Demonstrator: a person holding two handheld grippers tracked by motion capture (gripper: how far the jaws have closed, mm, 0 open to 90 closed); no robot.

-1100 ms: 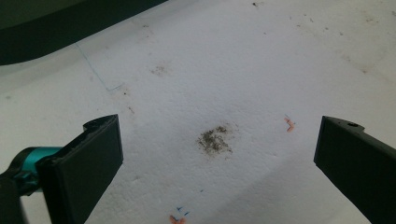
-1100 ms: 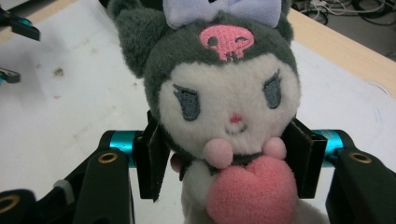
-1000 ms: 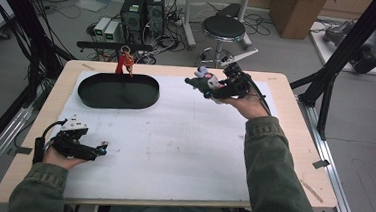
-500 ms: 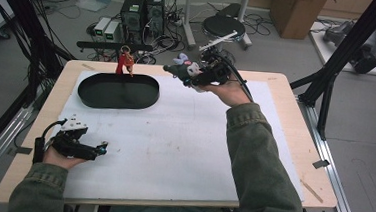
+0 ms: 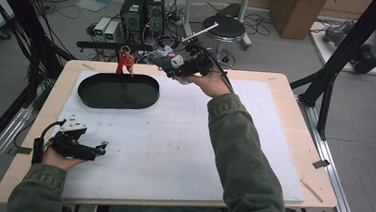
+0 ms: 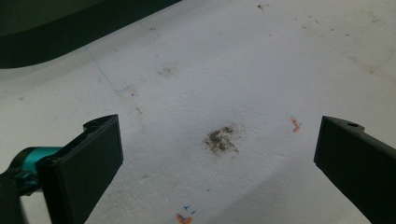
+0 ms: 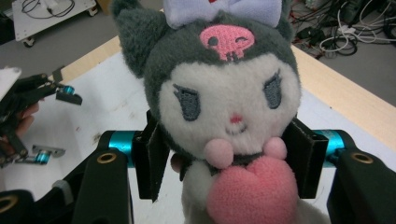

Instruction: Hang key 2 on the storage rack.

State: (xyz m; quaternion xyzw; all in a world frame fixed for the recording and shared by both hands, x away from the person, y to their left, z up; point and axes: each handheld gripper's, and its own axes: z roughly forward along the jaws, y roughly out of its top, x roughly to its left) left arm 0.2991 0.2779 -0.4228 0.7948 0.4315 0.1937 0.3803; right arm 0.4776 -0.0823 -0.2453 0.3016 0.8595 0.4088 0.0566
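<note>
My right gripper (image 5: 171, 65) has its fingers pinching the plush doll (image 7: 224, 116), held above the worktop (image 5: 287, 88) at 12 o'clock, just beside the black tray (image 5: 118, 92). My left gripper (image 5: 97, 150) rests at 8 o'clock, its 2 fingers spread over bare surface.

The white mat (image 5: 183, 146) is lying bare between the hands, leaving wide passage; the black tray (image 5: 118, 90) is blocking the far left; a red figure (image 5: 125, 63) is standing at its far rim; the person's sleeve (image 5: 242, 155) is crossing the right half.
</note>
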